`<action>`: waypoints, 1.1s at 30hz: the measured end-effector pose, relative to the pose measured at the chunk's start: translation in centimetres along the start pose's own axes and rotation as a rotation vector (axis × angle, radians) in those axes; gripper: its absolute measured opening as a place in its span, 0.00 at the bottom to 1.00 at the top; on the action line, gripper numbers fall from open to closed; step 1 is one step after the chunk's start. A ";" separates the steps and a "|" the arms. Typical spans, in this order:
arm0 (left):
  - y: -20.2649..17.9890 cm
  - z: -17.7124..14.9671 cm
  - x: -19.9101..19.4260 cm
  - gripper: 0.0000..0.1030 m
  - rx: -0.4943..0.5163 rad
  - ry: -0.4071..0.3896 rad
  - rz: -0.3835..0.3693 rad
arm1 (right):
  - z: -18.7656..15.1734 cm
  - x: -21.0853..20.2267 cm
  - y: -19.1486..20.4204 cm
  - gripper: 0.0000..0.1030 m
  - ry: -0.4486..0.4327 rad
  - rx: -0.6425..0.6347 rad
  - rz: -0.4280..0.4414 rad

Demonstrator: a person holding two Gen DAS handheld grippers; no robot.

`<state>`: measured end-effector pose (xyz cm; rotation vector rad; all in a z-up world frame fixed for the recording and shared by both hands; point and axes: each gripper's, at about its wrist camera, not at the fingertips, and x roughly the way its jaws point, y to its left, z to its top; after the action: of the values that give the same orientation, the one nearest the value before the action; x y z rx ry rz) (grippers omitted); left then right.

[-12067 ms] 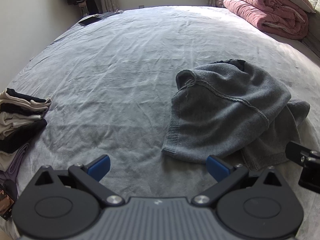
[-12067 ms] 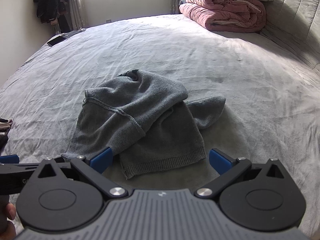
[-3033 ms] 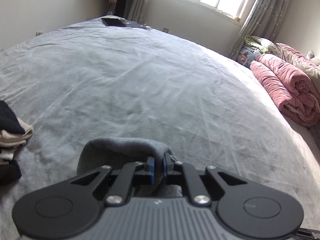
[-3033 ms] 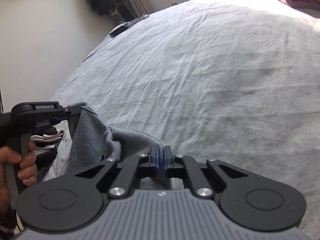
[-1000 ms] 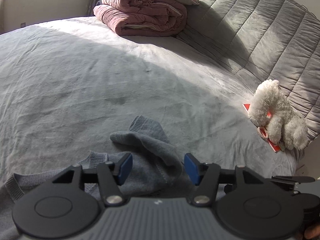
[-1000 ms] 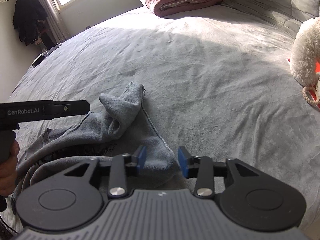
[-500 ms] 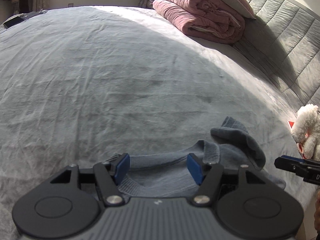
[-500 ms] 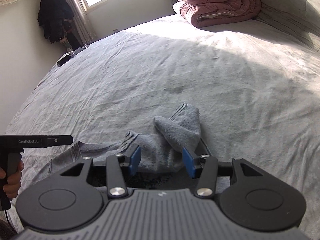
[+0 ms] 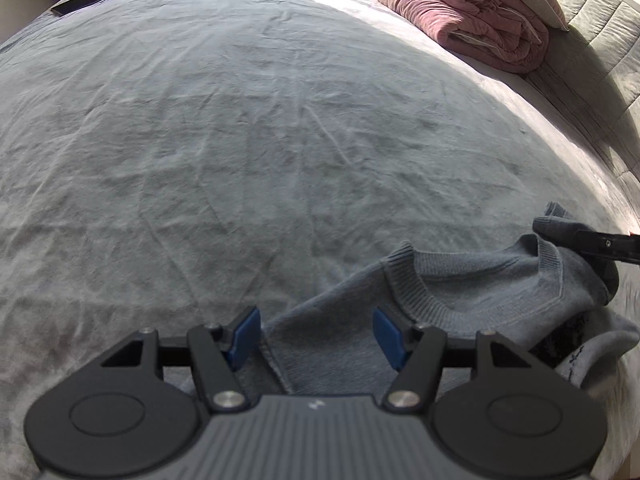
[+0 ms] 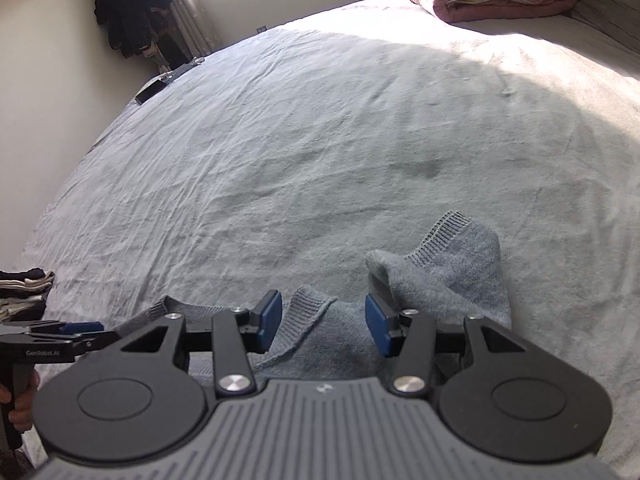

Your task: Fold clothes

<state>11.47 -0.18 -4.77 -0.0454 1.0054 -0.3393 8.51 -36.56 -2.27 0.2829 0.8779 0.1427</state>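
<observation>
A grey knit sweater (image 9: pixel 472 296) lies on the grey bed, its ribbed neckline facing away from me. My left gripper (image 9: pixel 316 336) is open, hovering over the sweater's left shoulder edge with cloth between the blue pads but not pinched. In the right wrist view the same sweater (image 10: pixel 448 276) shows a bunched sleeve with a ribbed cuff. My right gripper (image 10: pixel 324 322) is open above the collar area, holding nothing. The left gripper (image 10: pixel 76 330) appears at the left edge, held by a hand. A black finger of the right gripper (image 9: pixel 604 244) crosses the sweater's far right.
A rolled pink duvet (image 9: pixel 464 20) lies at the far right by the quilted headboard (image 9: pixel 592 40). A stack of folded clothes (image 10: pixel 24 292) sits at the bed's left edge. A dark phone (image 10: pixel 150 92) lies at the far corner; dark clothes (image 10: pixel 128 12) hang by the window.
Both grippers stay open. The left view has swung left, so the sweater now sits lower right; the right gripper has shifted over the collar and sleeve.
</observation>
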 end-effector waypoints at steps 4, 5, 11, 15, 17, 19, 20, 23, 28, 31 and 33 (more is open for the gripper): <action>2.0 -0.9 0.0 0.53 -0.012 0.015 0.000 | 0.5 2.1 -0.6 0.49 0.040 -0.040 -0.058; 2.3 -1.2 -0.1 0.51 -0.010 0.015 -0.007 | 0.5 2.3 -0.8 0.49 0.054 -0.066 -0.070; 3.0 -2.3 -0.8 0.33 0.015 -0.002 -0.009 | -0.6 2.6 -1.6 0.41 0.113 -0.189 -0.072; 3.0 -2.9 -1.0 0.05 -0.010 -0.006 -0.023 | -2.0 2.2 -0.6 0.15 0.101 -0.282 -0.073; 2.7 -3.0 -1.5 0.03 -0.011 -0.030 -0.003 | -2.4 1.7 0.2 0.09 0.072 -0.314 -0.075; 2.3 -2.9 -2.3 0.03 0.002 -0.081 0.033 | -2.7 0.9 1.2 0.07 0.017 -0.338 -0.079; 2.2 -2.8 -2.9 0.03 0.006 -0.112 0.048 | -2.6 0.5 1.5 0.07 -0.014 -0.342 -0.078; 2.1 -1.8 -4.4 0.03 0.018 -0.195 0.106 | -2.1 -0.7 2.7 0.06 -0.106 -0.350 -0.087; 2.4 0.8 -6.0 0.03 0.025 -0.297 0.199 | -0.2 -1.6 4.8 0.06 -0.228 -0.352 -0.102; 3.0 3.1 -6.7 0.03 0.034 -0.338 0.231 | 1.4 -1.5 5.7 0.06 -0.283 -0.338 -0.112; 3.1 4.8 -7.0 0.03 0.054 -0.371 0.259 | 2.5 -1.3 6.3 0.06 -0.319 -0.326 -0.119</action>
<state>12.87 4.33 2.99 0.0686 0.6247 -0.1132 9.56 -31.32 2.15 -0.0524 0.5414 0.1239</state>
